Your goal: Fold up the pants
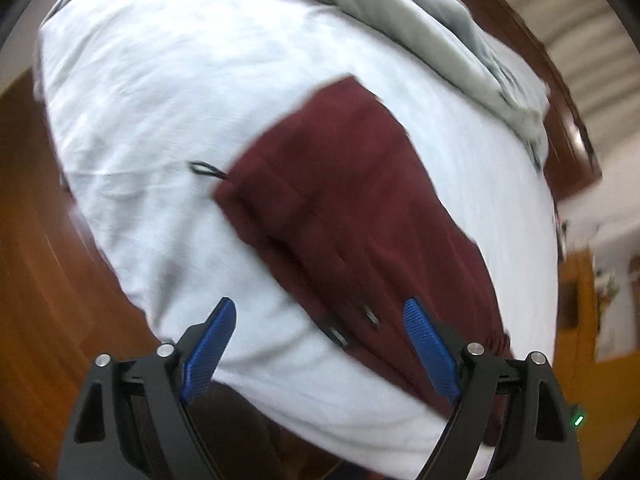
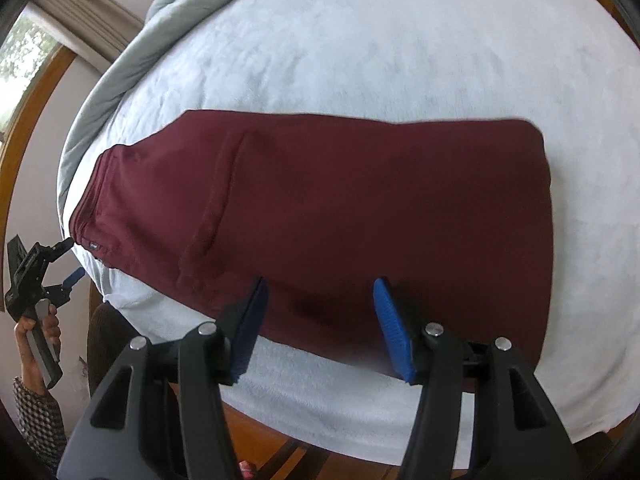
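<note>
- Blue-padded right gripper (image 2: pixel 320 308) hangs closest, jaws apart and holding nothing, above the near edge of the maroon pants (image 2: pixel 320 200).
- Pants lie flat, folded lengthwise, on a white blanket (image 2: pixel 360 40) over the bed.
- Left gripper (image 1: pixel 320 332) is spread wide and empty, near the waistband end.
- Grey duvet (image 1: pixel 420 20) is bunched along the far edge.

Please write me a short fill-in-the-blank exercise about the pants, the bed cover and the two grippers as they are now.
1. The folded pants are ____ in colour.
2. They lie on a ____ bed cover.
3. The right gripper has blue pads, and its jaws stand ____.
4. Between the jaws of the left gripper there is ____.

Missing words: maroon; white; open; nothing
</note>
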